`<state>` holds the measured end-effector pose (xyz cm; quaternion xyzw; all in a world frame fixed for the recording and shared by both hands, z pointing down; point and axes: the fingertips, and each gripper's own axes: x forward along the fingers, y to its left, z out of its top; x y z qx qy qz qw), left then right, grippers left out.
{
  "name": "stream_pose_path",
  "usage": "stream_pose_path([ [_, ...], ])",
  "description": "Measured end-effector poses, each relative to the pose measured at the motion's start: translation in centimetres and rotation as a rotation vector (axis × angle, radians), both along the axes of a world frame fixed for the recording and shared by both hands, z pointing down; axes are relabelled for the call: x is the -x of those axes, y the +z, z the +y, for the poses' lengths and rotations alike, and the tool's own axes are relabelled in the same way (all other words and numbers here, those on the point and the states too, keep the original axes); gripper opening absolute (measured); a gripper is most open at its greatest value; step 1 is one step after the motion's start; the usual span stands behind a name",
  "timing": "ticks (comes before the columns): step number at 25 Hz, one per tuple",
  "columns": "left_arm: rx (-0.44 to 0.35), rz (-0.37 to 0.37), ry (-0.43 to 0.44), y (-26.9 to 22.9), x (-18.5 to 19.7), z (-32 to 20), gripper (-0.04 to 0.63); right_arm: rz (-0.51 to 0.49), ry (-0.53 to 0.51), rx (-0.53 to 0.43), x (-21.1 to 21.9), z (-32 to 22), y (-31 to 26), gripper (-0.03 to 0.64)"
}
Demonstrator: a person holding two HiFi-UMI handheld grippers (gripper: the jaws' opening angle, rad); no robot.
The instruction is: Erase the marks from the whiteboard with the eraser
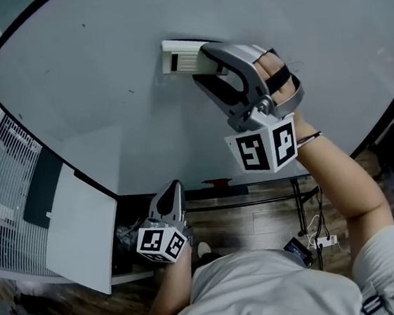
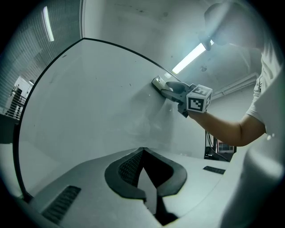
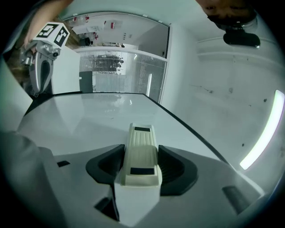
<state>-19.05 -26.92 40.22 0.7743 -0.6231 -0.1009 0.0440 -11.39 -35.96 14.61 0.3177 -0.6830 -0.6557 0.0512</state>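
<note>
A cream-white ribbed plastic eraser (image 1: 180,56) lies against the upper middle of the large black-framed whiteboard (image 1: 90,88), pinched at its sides by the dark pads of the grey right gripper (image 1: 200,60), whose jaws are clamped on it. The board's surface around it looks almost clean: only a few small dark specks (image 1: 131,91) show to the eraser's lower left, and a faint smeared patch sits just beside it. The grey left gripper (image 1: 171,200) hangs below the whiteboard's bottom edge, off the surface, its jaws pressed together with nothing between them. A small red object (image 1: 218,183) rests at the bottom edge of the board. Left of the whiteboard a plain white panel (image 1: 85,233) leans beside a ribbed glass partition (image 1: 3,189). Under the board runs a brown wood-plank floor (image 1: 261,220), with a white power strip and cables (image 1: 324,241) lying on it. Above the board, a long tube lamp (image 2: 191,57) glows on the grey ceiling.
</note>
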Motion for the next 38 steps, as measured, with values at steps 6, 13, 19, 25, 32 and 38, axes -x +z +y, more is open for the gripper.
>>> stream_pose_path([
  [6, 0.024, -0.008, 0.043, 0.4, 0.5, -0.4, 0.006, 0.09, 0.002, 0.09, 2.7, 0.5, 8.2, 0.242],
  [13, 0.037, -0.021, 0.111, 0.3, 0.8, -0.7, 0.006, 0.265, 0.041, 0.164, 4.2, 0.6, 20.0, 0.242],
  [19, 0.043, -0.044, 0.154, -0.5, 1.4, -1.0, 0.006, 0.352, 0.058, 0.227, 4.5, 1.0, 26.2, 0.242],
  [25, 0.055, -0.056, 0.179, -0.3, 2.5, -1.1, 0.006, 0.411, 0.105, 0.269, 4.6, 0.7, 29.6, 0.242],
  [32, 0.056, -0.051, 0.207, -0.2, 3.7, -1.4, 0.006, 0.399, 0.105, 0.219, 6.0, 1.2, 25.9, 0.242],
  [38, 0.045, -0.045, 0.211, -0.4, 5.4, -1.6, 0.006, 0.345, 0.102, 0.104, 7.8, 1.4, 18.4, 0.242],
])
